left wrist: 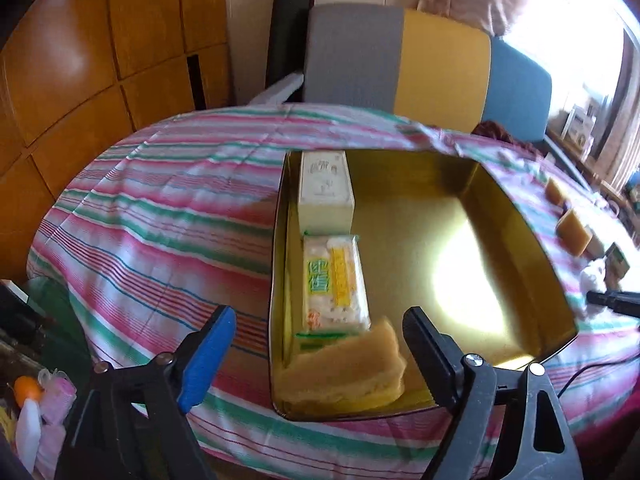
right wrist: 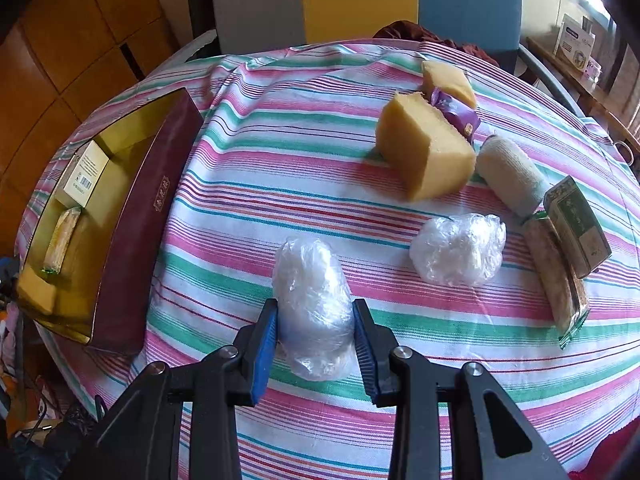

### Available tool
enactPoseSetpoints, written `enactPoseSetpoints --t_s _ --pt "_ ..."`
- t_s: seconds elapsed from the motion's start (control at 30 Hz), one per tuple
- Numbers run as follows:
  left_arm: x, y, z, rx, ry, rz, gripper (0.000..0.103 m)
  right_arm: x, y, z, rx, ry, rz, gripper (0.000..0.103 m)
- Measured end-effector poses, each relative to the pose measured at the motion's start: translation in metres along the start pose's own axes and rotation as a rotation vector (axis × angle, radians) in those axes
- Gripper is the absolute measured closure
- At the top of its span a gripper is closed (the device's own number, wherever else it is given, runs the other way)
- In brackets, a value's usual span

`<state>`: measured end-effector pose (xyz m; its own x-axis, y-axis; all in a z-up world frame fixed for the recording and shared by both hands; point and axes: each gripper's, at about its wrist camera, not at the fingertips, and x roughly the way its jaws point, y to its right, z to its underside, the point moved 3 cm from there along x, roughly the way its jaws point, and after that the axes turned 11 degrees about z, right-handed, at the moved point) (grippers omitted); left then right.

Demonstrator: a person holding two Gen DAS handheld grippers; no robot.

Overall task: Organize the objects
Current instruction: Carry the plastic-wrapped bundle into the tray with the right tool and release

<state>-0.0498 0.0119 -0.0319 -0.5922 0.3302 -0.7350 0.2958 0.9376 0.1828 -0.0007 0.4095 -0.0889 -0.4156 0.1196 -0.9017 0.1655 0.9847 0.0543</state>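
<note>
Three items sit in the tin (left wrist: 516, 216); I'm mid-way between a drop-off and the next pick.
My left gripper (left wrist: 316, 322) hangs over the tin's near corner with jaws spread and nothing between them; the sponge wedge (left wrist: 344, 376) lies free below, next to a snack packet (left wrist: 334, 280) and a white box (left wrist: 326, 190) along the left wall. My right gripper (right wrist: 316, 328) is clenched on a plastic-wrapped bundle (right wrist: 312, 300) resting on the striped cloth (right wrist: 248, 184), with the pads touching both its sides. I judge the next move is lifting that bundle and carrying it left into the tin's bare floor; the wrap looks slippery and soft, so a steady squeeze matters. Second bundle (right wrist: 458, 254), cake blocks (right wrist: 424, 148), roll (right wrist: 508, 174) remain outside.
</note>
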Motion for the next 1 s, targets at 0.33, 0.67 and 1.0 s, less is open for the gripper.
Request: enactPoseSetpoints --t_s 0.33,0.67,1.0 --pt "-0.015 -0.025 -0.010 -0.102 0.053 0.004 0.015 -0.040 -0.025 -0.012 0.023 0.101 -0.093 0.067" --pt "-0.023 -0.044 -0.006 -0.158 0.086 0.029 0.009 -0.064 -0.175 -0.034 -0.177 0.125 -0.307 0.066" --pt "-0.031 -0.060 -0.001 -0.197 0.143 0.014 0.001 -0.022 -0.268 -0.021 -0.276 0.010 -0.308 0.065"
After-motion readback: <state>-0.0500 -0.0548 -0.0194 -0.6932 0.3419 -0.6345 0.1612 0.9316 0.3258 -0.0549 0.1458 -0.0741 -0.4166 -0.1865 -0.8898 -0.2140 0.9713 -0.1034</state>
